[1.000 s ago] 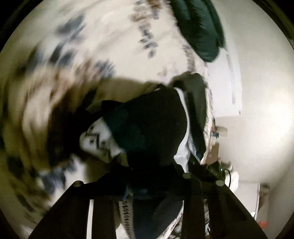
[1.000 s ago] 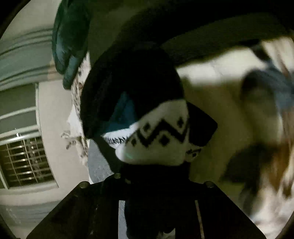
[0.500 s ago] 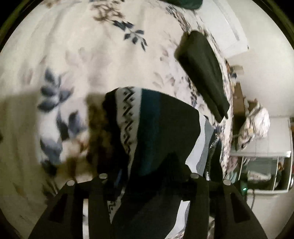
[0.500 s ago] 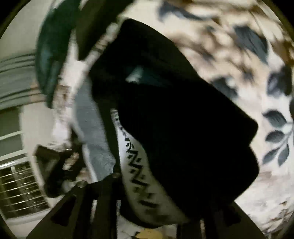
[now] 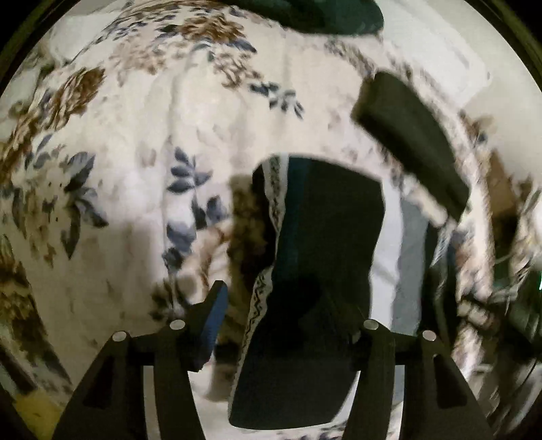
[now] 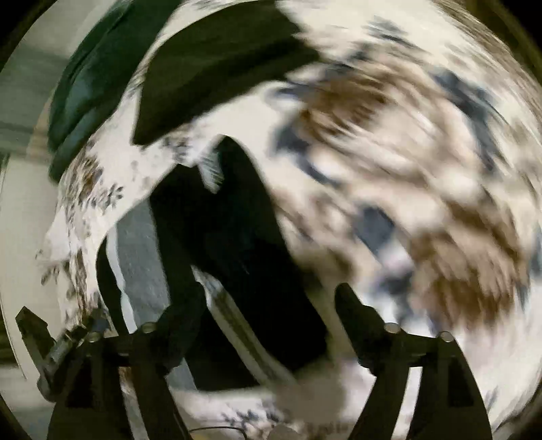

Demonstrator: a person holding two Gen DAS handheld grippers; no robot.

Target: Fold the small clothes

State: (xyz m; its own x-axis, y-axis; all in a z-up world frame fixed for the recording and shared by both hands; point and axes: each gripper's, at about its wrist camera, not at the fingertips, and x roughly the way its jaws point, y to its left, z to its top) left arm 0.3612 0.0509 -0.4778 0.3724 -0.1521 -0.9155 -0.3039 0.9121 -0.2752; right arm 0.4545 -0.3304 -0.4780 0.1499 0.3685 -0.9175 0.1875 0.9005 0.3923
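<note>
Left gripper (image 5: pixel 284 325): my fingers stand wide apart. The left finger's blue pad (image 5: pixel 211 326) is bare and clear of the cloth. The right finger is mostly lost against the dark fabric, so I cannot tell whether it touches. Nothing is clamped.

Right gripper (image 6: pixel 267 318): fingers also spread wide. The garment (image 6: pixel 250 270) lies in the gap between them. The left finger overlaps its dark edge in the picture; contact cannot be judged, as this view is smeared. The right finger stands off the cloth, over the bedspread (image 6: pixel 423 142).

Garment (image 5: pixel 325 243): a small dark knit piece with a white zigzag-patterned band along its left edge in the left view. It lies flat on the floral bedspread (image 5: pixel 128 169), directly ahead of both grippers, partly over a grey-and-white striped cloth (image 5: pixel 406 250) at its right side.

Beyond it, a folded dark garment (image 5: pixel 410 142) lies on the bedspread, apart from the knit piece. A dark green pillow (image 5: pixel 311 13) sits at the far edge.
</note>
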